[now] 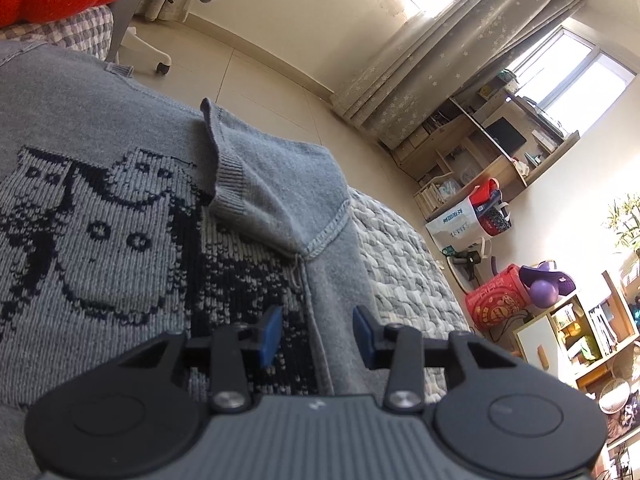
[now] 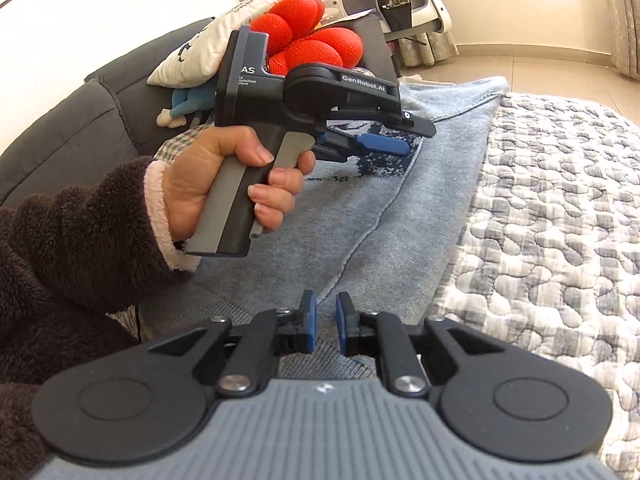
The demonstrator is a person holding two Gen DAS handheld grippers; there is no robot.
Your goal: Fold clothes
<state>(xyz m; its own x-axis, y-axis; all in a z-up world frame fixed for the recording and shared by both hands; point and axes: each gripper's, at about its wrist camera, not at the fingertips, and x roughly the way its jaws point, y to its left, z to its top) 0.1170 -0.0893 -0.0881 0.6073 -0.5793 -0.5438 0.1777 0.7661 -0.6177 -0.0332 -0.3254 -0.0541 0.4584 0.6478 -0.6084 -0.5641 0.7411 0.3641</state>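
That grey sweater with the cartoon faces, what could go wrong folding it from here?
Neither the left gripper nor the right gripper grips the grey sweater, so a pinch may miss it or catch the quilt too. The sleeve folded across it could slip out.

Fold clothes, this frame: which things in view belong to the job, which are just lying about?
In the job:
- grey sweater, sleeve folded across its patterned front
- left gripper, open above the sweater
- right gripper, slightly open, nothing between its pads

Lying about:
- quilted cover
- red cushion
- white pillow
- office chair
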